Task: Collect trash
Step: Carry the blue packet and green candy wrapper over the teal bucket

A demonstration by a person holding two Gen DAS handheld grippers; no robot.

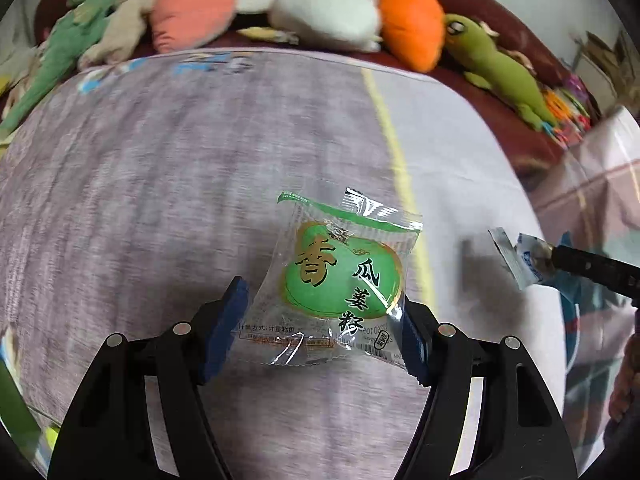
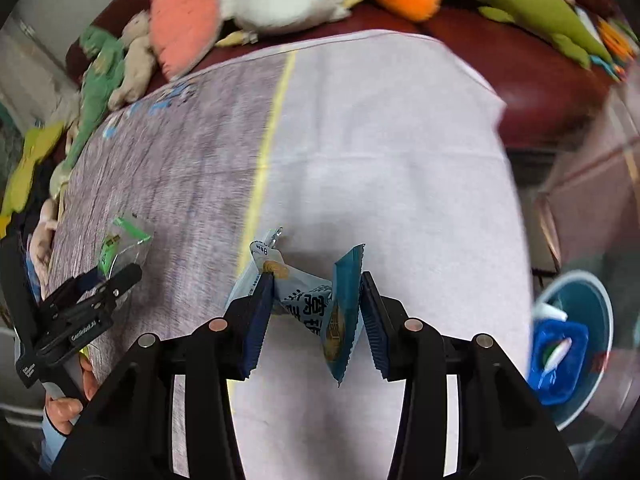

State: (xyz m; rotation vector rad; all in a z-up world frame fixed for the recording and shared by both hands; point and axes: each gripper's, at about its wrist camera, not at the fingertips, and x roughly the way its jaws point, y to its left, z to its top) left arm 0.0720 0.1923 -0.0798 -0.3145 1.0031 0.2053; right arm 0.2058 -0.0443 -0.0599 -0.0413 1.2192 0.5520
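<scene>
Green melon-candy wrapper (image 1: 340, 280) sat pinched between the left gripper's (image 1: 324, 332) blue pads, apparently off the tablecloth (image 1: 160, 184). A folded blue-white snack wrapper (image 2: 320, 300) was clamped inside the right gripper (image 2: 316, 316), a blue bin (image 2: 592, 344) off its right side.

Two black two-finger grippers with dark blue ribbed pads point steeply downward. The left gripper (image 1: 324, 328) has its fingers set wide, clamped on a clear plastic wrapper with a green label (image 1: 340, 280) that spans the gap between the pads. The right gripper (image 2: 316, 320) has its fingers set narrower, pinching a crumpled blue and white wrapper (image 2: 320, 300). A bare hand (image 2: 64, 408) grips the left gripper's handle at the near left of the right wrist view.
</scene>
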